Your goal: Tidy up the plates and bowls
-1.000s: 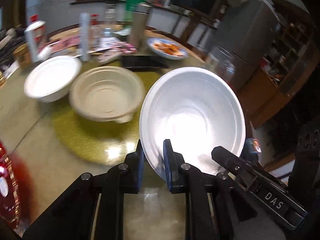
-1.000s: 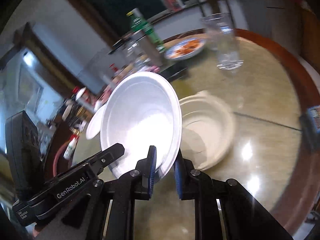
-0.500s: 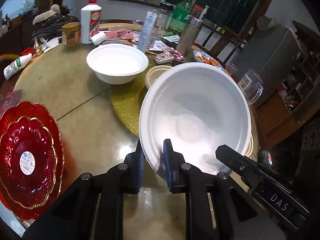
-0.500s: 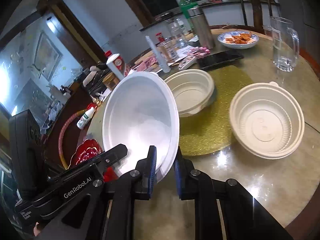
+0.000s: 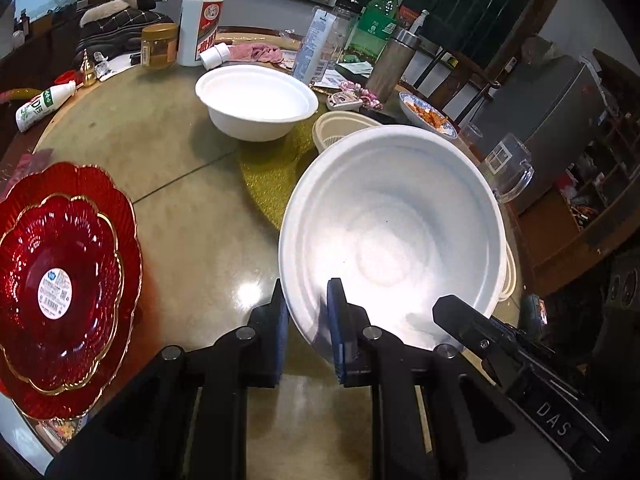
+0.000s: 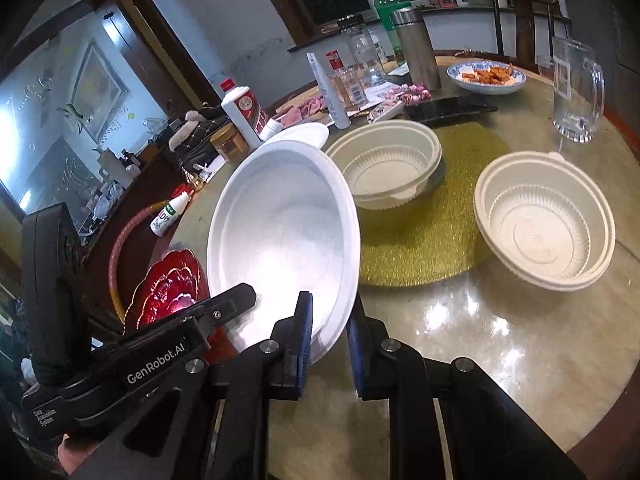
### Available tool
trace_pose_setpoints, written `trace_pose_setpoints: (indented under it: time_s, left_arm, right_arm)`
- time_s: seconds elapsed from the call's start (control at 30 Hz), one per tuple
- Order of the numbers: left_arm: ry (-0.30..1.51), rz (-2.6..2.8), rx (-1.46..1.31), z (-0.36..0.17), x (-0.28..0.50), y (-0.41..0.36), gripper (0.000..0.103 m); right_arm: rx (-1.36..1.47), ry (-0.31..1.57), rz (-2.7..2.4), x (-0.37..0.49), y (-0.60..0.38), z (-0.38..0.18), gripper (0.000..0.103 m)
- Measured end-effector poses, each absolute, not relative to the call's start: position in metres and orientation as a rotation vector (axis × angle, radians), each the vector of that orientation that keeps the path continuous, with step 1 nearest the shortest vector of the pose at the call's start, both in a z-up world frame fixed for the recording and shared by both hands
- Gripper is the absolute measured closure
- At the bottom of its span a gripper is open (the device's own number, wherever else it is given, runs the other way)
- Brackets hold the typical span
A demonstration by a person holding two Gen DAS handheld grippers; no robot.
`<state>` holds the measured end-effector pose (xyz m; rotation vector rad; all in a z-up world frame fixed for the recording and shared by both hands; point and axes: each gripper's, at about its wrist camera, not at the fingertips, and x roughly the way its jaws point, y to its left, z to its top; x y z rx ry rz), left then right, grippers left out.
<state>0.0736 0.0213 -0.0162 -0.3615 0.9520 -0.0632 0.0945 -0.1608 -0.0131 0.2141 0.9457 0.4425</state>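
My left gripper and my right gripper are both shut on the rim of one large white bowl, also seen in the right wrist view, held tilted above the table. A second white bowl sits further back on the table. Two beige bowls rest by the gold mat. Stacked red plates lie at the left edge.
Bottles, a white liquor bottle, a steel flask, a glass mug, a dish of food and a black phone crowd the far side of the round table.
Both grippers swung left with the white bowl. The red plates and far white bowl came into the left view; the two beige bowls now show fully in the right view.
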Motion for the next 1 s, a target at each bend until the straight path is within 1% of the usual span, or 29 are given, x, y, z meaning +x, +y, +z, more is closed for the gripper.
trace_pose_setpoints:
  time_s: [0.27,0.67,1.0]
  left_arm:
    - [0.948,-0.078,-0.379,-0.024,0.056,0.033,0.087]
    - [0.866,-0.024,-0.390,-0.013,0.020,0.070,0.086]
    - [0.795,0.098,-0.442,-0.009,0.000,0.125,0.086]
  right_arm:
    - [0.186,0.942,0.429,0.080,-0.149,-0.020,0.086]
    - [0.049,0.868,0.491,0.049,-0.100,-0.007,0.086]
    - [-0.009,0.855,0.614,0.054,-0.037,-0.001,0.086]
